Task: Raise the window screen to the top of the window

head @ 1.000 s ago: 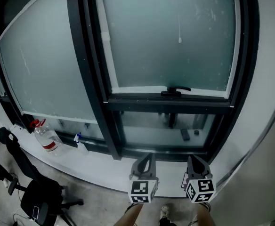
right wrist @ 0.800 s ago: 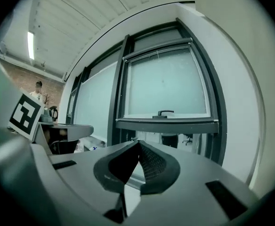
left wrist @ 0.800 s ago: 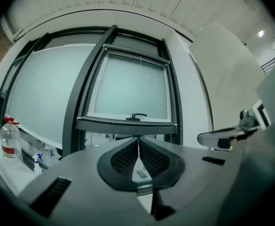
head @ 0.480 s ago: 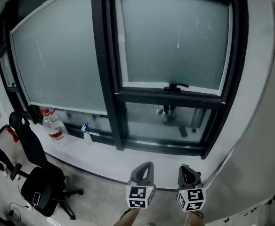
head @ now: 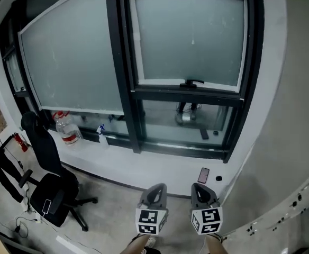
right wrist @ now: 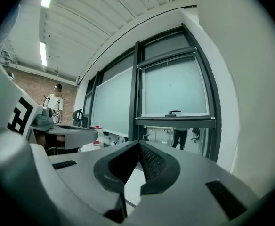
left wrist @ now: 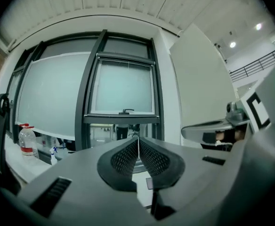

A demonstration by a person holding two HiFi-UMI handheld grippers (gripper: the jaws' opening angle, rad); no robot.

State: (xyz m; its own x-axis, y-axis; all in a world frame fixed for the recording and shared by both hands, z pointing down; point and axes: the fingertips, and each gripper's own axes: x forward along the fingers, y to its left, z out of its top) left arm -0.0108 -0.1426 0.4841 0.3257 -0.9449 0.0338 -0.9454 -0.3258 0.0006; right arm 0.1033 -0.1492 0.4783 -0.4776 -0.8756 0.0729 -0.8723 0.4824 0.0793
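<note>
Left gripper (head: 156, 188) and right gripper (head: 197, 187) were held low at the near edge, side by side. Both had their jaws pressed together on nothing and were well apart from the window. The pale frosted window screen (head: 189, 36) covered the upper part of the right-hand dark-framed window. Its black handle (head: 191, 82) sat on the bottom bar, above the clear lower pane. A dark flat phone (head: 202, 174) lay on the white sill (head: 144, 165).

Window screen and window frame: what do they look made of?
Window screen: looks like matte, translucent, pale grey-green fabric or film. Light comes through evenly and there is no view through it, so it could also be a frosted sheet.
Window frame: dark, smooth, slim straight sections, probably painted or coated metal. Plastic is not ruled out.
</note>
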